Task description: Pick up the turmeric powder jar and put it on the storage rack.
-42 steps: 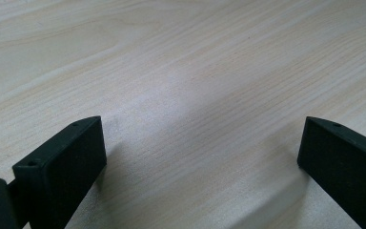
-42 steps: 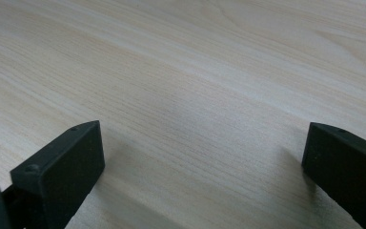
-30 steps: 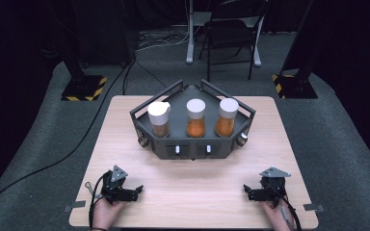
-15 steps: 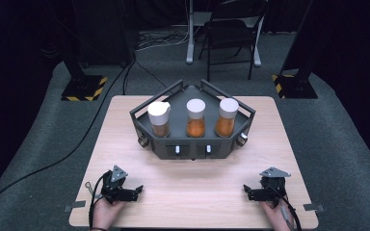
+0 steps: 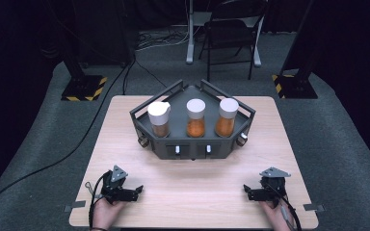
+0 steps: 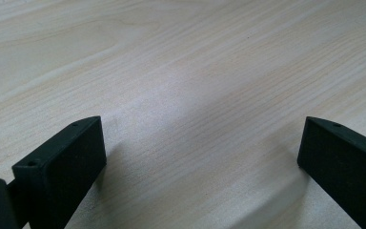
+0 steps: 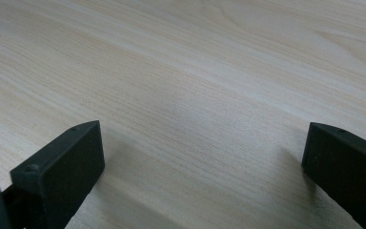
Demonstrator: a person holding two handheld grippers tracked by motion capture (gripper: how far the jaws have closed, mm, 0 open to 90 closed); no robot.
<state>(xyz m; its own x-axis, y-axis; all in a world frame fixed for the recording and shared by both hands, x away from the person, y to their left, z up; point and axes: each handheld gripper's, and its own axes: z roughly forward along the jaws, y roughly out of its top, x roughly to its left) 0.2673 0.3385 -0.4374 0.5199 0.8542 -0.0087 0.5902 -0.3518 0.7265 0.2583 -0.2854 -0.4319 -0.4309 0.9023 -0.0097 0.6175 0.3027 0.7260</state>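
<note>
A dark grey angular rack (image 5: 192, 149) stands at the middle of the wooden table (image 5: 192, 192) and holds three clear jars with white lids. The left jar (image 5: 160, 119) has brown contents, the middle jar (image 5: 195, 118) and the right jar (image 5: 227, 117) orange contents. My left gripper (image 5: 137, 191) rests on the table near its front left, held by a hand, jaws wide apart with only bare wood between them (image 6: 200, 157). My right gripper (image 5: 247, 191) lies near the front right, likewise open over bare wood (image 7: 202, 160).
The rack's front face carries two small drawers with white knobs (image 5: 177, 150) and side knobs (image 5: 143, 142). Beyond the table stand a folding chair (image 5: 231, 33), stand bases with yellow-black tape (image 5: 82, 89) and a floor cable (image 5: 53, 159).
</note>
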